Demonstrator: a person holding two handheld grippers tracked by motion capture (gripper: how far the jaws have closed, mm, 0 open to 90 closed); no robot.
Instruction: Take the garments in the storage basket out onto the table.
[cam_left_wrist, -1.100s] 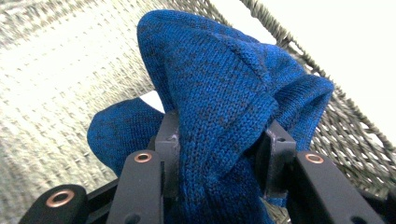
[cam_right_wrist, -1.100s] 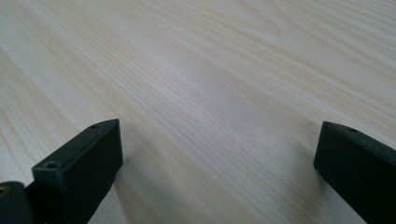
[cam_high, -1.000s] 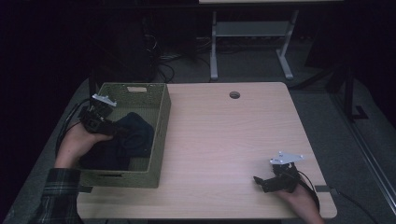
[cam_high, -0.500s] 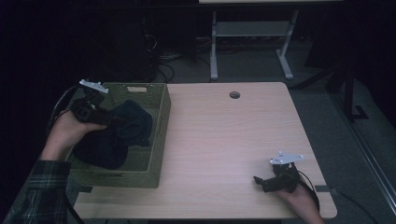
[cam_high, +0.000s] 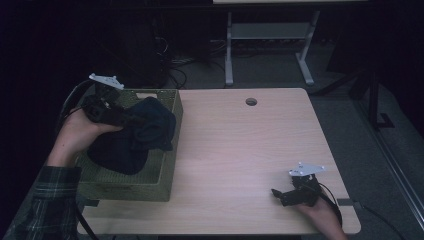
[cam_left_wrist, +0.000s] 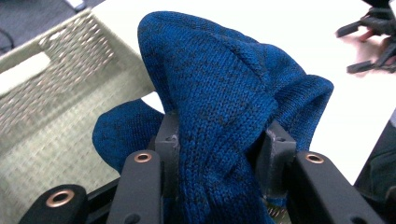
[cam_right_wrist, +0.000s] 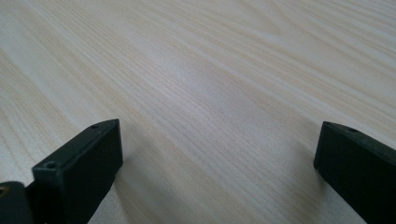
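Note:
A dark blue knitted garment (cam_high: 145, 127) hangs from my left gripper (cam_high: 129, 119) over the woven green basket (cam_high: 150, 186) at the table's left side. In the left gripper view the blue knit (cam_left_wrist: 219, 102) is bunched between the jaws, and my left gripper (cam_left_wrist: 219, 154) is shut on it, lifted above the basket's wall (cam_left_wrist: 70, 60). More dark cloth (cam_high: 117, 152) lies inside the basket below. My right gripper (cam_high: 278, 194) rests near the table's front right corner; in the right gripper view it (cam_right_wrist: 215, 158) stands open over bare wood with nothing between the jaws.
The light wooden table (cam_high: 240, 145) has a round cable hole (cam_high: 251, 101) near its far edge. A white desk frame (cam_high: 265, 45) and cables stand on the dark floor behind. The person's plaid sleeve (cam_high: 45, 200) reaches in at the front left.
My left gripper has risen out of the basket and pulled the blue garment up and toward the basket's right wall. The right gripper has stayed put.

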